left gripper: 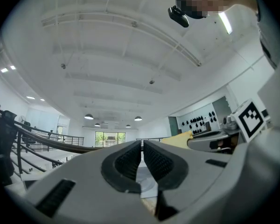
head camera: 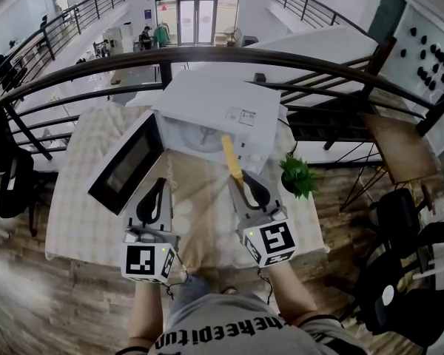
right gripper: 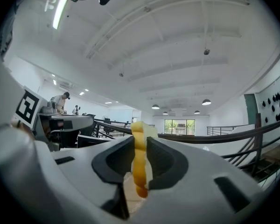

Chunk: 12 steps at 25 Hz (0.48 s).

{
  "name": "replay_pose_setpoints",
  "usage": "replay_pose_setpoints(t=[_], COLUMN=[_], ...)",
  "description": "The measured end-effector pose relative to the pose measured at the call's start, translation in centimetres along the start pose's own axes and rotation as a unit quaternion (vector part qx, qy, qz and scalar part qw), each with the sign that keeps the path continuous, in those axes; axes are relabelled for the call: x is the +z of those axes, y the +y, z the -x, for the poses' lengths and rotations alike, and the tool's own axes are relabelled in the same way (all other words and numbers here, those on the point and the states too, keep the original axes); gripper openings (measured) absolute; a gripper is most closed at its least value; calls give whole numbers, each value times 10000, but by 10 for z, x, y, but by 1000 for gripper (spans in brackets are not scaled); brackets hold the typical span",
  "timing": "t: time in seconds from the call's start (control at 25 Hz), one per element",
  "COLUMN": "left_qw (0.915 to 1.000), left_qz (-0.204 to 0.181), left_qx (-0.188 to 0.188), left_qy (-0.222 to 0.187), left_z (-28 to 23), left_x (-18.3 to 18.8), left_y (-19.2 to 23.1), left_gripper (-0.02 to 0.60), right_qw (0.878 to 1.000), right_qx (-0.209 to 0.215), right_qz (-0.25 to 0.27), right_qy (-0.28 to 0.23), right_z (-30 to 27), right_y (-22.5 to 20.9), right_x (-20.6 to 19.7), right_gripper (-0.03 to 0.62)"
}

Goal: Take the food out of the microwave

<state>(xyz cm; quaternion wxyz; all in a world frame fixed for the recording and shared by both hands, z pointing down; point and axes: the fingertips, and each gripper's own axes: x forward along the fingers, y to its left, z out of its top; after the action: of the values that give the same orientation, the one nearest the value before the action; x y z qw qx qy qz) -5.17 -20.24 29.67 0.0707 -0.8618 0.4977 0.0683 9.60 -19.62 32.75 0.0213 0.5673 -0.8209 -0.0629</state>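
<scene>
Gripped by its near end in the right gripper (head camera: pixel 240 181), jaws part-closed on it: long yellow crinkle-edged strip of food (head camera: pixel 231 157), clear of the open white microwave oven (head camera: pixel 214 102), above the checked-cloth table (head camera: pixel 81 220).

Points away from the person toward the oven mouth, long axis in line with the gripper. Pinched at one end only, so likely to swing or slip loose if jolted; might also clip the dark-windowed oven door (head camera: pixel 126 161) standing open at left. Left gripper (head camera: pixel 160 185) closed, nothing between its jaws.
</scene>
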Motion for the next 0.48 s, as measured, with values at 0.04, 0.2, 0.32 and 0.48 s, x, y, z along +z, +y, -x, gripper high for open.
replay_pose_setpoints(t=[0.04,0.2,0.32,0.48], left_qw=[10000,10000,10000,10000], left_qz=[3,28,44,41], left_qx=[4,29,52,83], left_qy=[-5,-7,-3,-4], left_z=[1,4,6,8], left_x=[1,2,2,3], left_y=[-1,-5,-7,-9], left_gripper=[15,15,15,15], right_qw=[10000,10000,9999,9998], right_qx=[-12,5,4,43], right_qz=[-22,-42,-64,-58], right_qy=[-21,-86,-120,-185], right_z=[2,9,13,17], right_y=[-1,-2,-1,-1], right_x=[1,4,5,10], right_gripper=[86,86,86,86])
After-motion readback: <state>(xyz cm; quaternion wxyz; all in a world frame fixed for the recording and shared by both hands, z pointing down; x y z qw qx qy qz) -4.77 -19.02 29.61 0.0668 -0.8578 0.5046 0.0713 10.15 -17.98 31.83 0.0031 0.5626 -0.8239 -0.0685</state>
